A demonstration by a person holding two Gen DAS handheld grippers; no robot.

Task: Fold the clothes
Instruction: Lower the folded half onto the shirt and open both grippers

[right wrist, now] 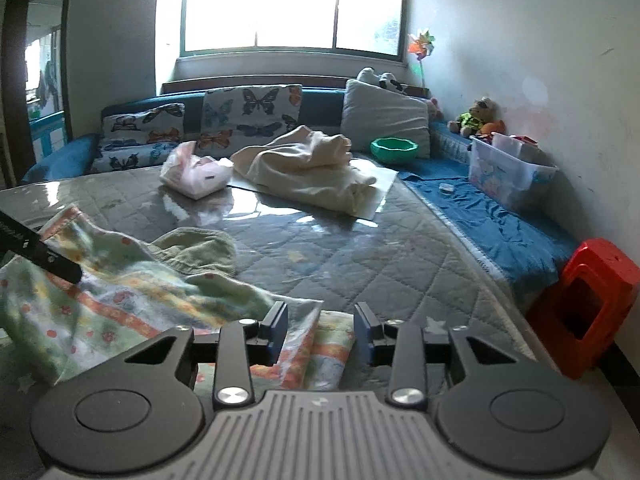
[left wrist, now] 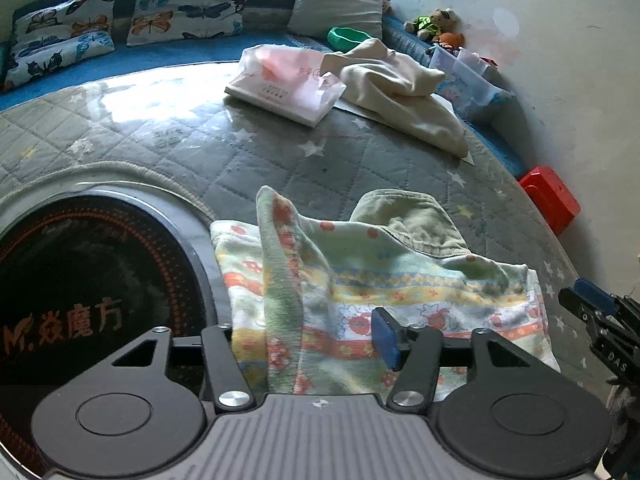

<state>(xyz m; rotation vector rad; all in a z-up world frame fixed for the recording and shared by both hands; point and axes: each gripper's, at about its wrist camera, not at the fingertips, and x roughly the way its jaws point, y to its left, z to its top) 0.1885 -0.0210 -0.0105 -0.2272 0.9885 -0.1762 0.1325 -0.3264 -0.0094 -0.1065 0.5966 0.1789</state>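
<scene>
A patterned green and orange garment (left wrist: 360, 280) lies crumpled on the grey quilted table (left wrist: 200, 148), with a raised fold between my left gripper's fingers. My left gripper (left wrist: 308, 340) is open around that fold; only its right blue pad (left wrist: 384, 336) shows, the left one is behind cloth. My right gripper (right wrist: 320, 332) is open over the garment's right corner (right wrist: 324, 344), its pads apart on either side of the cloth. The garment also shows in the right wrist view (right wrist: 120, 292). The right gripper appears at the right edge of the left wrist view (left wrist: 596, 308).
A cream garment (left wrist: 400, 88) and a pink plastic bag (left wrist: 280, 80) lie at the far side of the table. A round black stove insert (left wrist: 92, 288) sits at left. A red stool (right wrist: 588, 304) stands right of the table. A bench with butterfly cushions (right wrist: 248, 112) runs behind.
</scene>
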